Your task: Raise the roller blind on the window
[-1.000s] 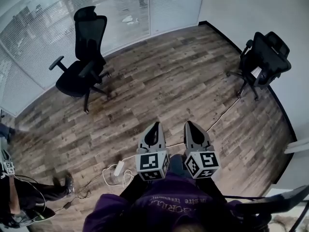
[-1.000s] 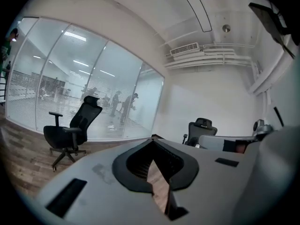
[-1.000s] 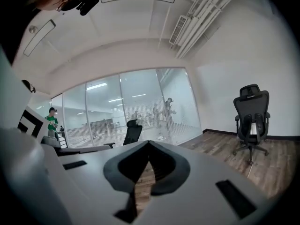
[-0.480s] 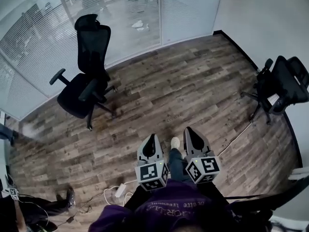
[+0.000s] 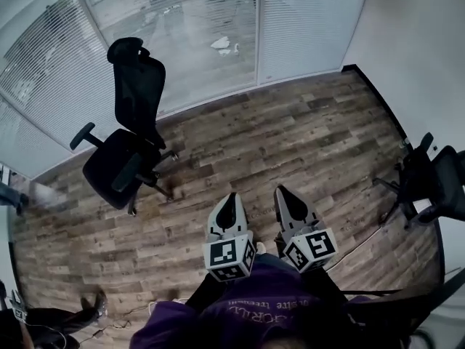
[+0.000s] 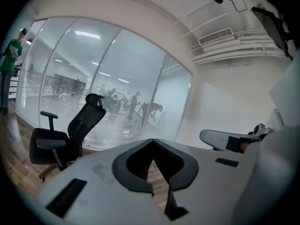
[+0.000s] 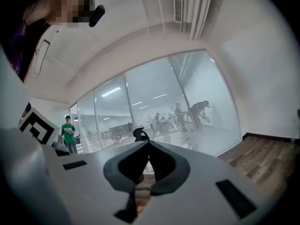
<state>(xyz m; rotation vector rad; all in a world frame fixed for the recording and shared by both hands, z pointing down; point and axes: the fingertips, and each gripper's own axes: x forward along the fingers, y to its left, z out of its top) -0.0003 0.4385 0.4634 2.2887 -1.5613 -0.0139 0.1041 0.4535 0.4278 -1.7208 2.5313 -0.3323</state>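
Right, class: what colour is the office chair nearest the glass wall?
The office chair is black, clearest in the head view.

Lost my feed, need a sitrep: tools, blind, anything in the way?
Both shut, empty: left tool, right tool. Ahead, blind down, not reached. Black chair left of the path, near it.

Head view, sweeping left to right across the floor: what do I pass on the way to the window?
In order: black office chair → left gripper, shut and empty → right gripper, shut and empty → second chair at the right edge.
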